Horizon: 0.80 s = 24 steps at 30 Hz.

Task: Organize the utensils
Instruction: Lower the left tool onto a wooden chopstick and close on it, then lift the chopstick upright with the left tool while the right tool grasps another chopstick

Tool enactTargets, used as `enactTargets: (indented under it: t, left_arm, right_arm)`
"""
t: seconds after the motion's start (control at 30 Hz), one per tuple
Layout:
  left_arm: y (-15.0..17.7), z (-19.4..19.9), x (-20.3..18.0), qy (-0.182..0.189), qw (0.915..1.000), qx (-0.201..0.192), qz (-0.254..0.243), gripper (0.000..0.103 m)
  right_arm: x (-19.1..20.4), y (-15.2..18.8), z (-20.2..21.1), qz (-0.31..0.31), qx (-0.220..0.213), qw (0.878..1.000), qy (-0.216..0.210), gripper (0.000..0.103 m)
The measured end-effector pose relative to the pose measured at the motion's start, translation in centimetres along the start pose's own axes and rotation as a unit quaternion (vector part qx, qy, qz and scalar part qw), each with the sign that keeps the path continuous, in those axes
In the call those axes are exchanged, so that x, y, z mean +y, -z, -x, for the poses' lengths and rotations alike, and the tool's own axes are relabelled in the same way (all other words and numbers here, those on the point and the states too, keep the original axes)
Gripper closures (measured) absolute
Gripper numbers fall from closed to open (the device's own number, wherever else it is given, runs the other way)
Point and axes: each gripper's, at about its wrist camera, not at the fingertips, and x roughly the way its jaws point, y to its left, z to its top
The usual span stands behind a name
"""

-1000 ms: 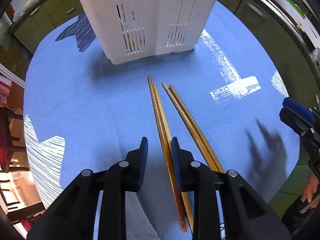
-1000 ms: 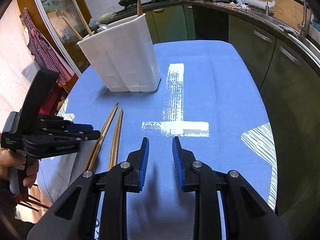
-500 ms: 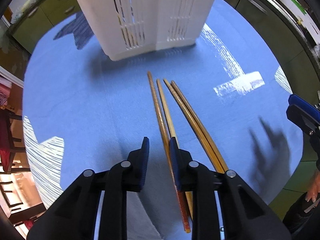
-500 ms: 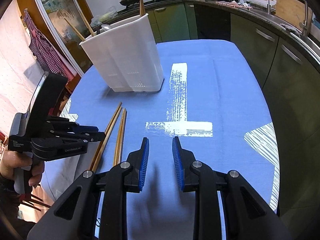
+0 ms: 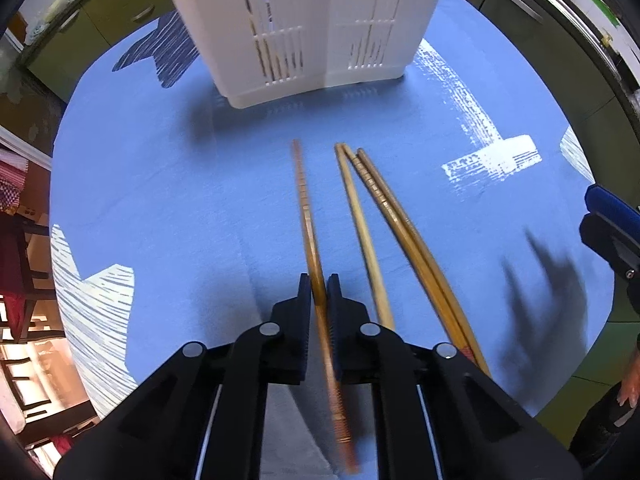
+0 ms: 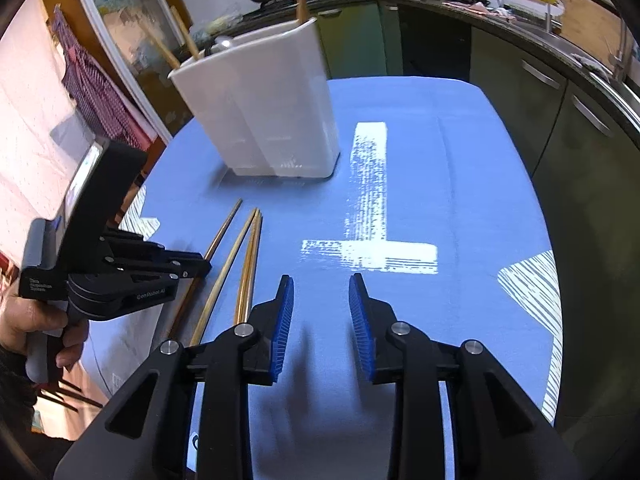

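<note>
Got my left tool [image 5: 319,286] clamped on one chopstick [image 5: 306,208], pulled apart from the other three [image 5: 384,216] mid-frame; right tool [image 6: 321,312] open, idle, nothing in it.

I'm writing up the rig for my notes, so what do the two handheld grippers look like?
Both are matte black plastic with silver pivot screws. The right gripper has bright blue ribbed pads on its fingers. The left gripper carries small pale lettering on its body, a pistol-style handle and a flat black block on top. A bare hand holds it, with a dark sleeve at the wrist.
</note>
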Motion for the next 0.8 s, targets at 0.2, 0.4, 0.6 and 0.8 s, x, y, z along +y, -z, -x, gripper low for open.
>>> enactTargets:
  t: [0.2,0.4,0.6,0.8]
  left_arm:
    - [1.0,1.4,1.9,0.001,0.9997,-0.021,0.015,0.096]
    - [2.8,4.8,4.2,0.013,0.997,-0.07,0.031,0.096]
    - [5.0,7.9,5.4,0.017,0.9921,-0.119,0.036,0.096]
    - [6.2,9.9,5.7,0.017,0.9879,-0.151,0.031,0.096]
  right_arm:
    - [1.5,-0.5,-3.0,0.025,0.046,0.999,-0.005,0.074]
    - [3.0,-1.3,-6.2,0.046,0.091,0.995,-0.018,0.078]
    - [4.3,-2.4,-8.2,0.056,0.113,0.992,-0.025,0.085]
    - [5.7,-2.9,-9.5,0.072,0.127,0.989,-0.018,0.088]
